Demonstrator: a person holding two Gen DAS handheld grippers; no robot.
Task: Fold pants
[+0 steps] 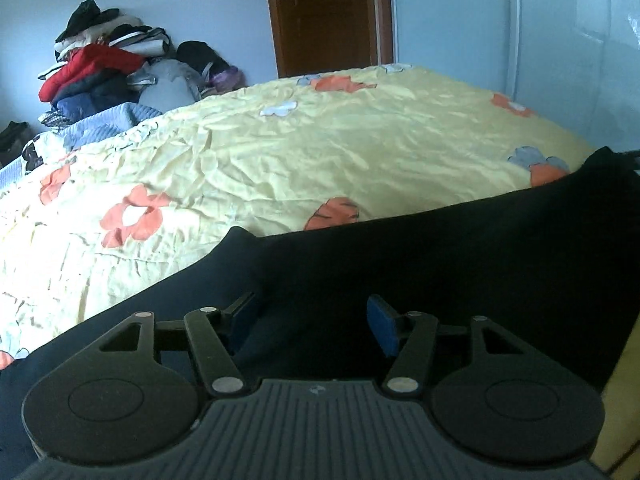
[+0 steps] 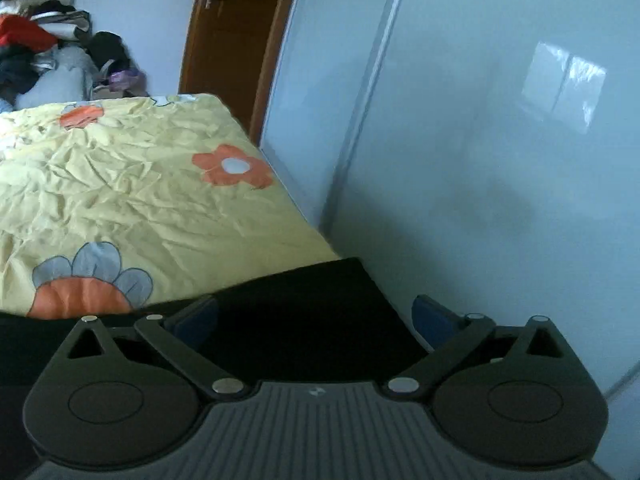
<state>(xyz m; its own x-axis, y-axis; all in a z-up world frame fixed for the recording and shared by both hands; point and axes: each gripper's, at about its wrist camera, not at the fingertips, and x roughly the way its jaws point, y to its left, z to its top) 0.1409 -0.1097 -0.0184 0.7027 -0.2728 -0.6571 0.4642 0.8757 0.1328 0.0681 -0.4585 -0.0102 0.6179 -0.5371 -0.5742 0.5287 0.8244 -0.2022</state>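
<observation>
The left tongs [image 1: 310, 326] are standing released, their blue pads spread apart with nothing pinched between them, hovering just over the dark pants [image 1: 420, 264]. The right tongs [image 2: 316, 320] are gaping wider still, also released, with the black cloth lying beneath the gap and no pad pressing on it.

The pants are lying flat across the near edge of the bed, directly under and ahead of both tongs. In the left wrist view their dark fabric is stretching from lower left to the far right; in the right wrist view one end [image 2: 312, 308] is reaching the bed's right edge, just beside the right pad.

Beyond the pants, the wrinkled yellow bedsheet [image 1: 280, 152] with orange and blue-grey flowers is spreading away from the tongs. Far ahead to the left, a heap of clothes [image 1: 108, 68] is sitting against the wall. A brown wooden door [image 1: 328, 16] is showing straight ahead, and glossy white wardrobe panels [image 2: 500, 140] are rising to the right of the right tongs.
</observation>
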